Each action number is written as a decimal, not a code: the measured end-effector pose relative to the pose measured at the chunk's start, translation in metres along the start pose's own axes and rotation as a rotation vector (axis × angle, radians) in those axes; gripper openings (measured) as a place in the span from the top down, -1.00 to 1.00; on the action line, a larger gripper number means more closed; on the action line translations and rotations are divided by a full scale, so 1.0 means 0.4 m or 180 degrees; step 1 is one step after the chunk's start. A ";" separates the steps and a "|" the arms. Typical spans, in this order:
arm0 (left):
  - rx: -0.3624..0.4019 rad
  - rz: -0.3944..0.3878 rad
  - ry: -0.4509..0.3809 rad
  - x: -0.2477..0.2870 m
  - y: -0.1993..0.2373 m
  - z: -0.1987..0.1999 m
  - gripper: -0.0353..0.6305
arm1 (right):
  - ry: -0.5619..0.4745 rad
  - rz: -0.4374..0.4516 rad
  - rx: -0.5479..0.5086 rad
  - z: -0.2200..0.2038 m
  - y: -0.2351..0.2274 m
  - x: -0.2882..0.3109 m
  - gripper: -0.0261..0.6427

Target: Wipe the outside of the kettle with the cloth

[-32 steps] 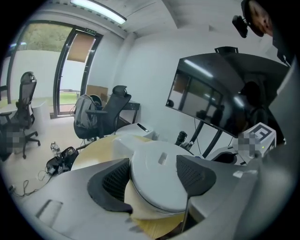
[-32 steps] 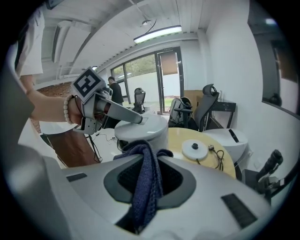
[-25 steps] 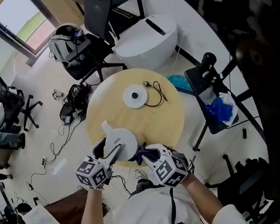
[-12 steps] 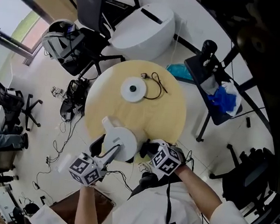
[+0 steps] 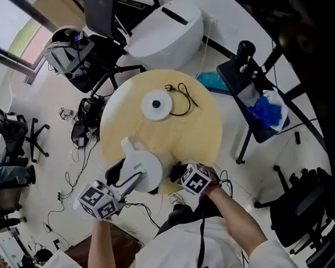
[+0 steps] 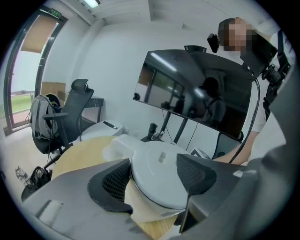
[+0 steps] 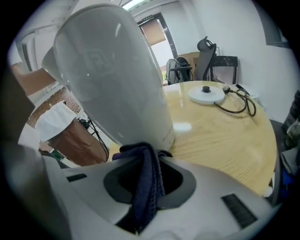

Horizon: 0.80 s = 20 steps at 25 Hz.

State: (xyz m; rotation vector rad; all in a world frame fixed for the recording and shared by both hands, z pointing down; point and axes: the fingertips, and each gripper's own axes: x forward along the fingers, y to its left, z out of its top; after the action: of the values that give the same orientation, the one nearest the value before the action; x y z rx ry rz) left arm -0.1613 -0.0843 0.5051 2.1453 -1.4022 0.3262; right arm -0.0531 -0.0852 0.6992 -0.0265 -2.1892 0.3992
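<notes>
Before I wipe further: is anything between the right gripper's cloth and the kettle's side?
Nothing visible. The cloth, clamped in the right gripper, sits right at the lower wall of the kettle, with only bare table beside it.

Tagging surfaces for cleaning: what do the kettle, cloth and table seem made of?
Kettle: probably glossy white plastic; soft light reflections on its wall. Cloth: dark blue textile, limp folds, visible weave. Table: pale wood or wood-look laminate; grain lines, slight sheen.
</notes>
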 end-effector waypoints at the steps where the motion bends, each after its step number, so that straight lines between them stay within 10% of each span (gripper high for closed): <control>1: 0.0022 -0.0018 0.0002 0.001 0.000 0.000 -0.03 | -0.0070 -0.0008 0.0012 0.014 0.003 -0.019 0.72; 13: 0.0069 -0.0089 -0.0058 0.004 0.008 0.009 -0.03 | -0.1762 0.0315 0.1153 0.268 0.012 -0.338 0.72; 20: 0.0057 -0.0117 -0.0062 0.006 0.003 0.011 -0.03 | -0.2796 0.1440 0.3089 0.265 -0.040 -0.386 0.72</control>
State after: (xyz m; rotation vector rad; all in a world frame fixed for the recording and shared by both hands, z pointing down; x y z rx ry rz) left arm -0.1618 -0.0889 0.5032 2.1914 -1.3737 0.3057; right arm -0.0403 -0.1544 0.5247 0.2289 -2.5372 1.9908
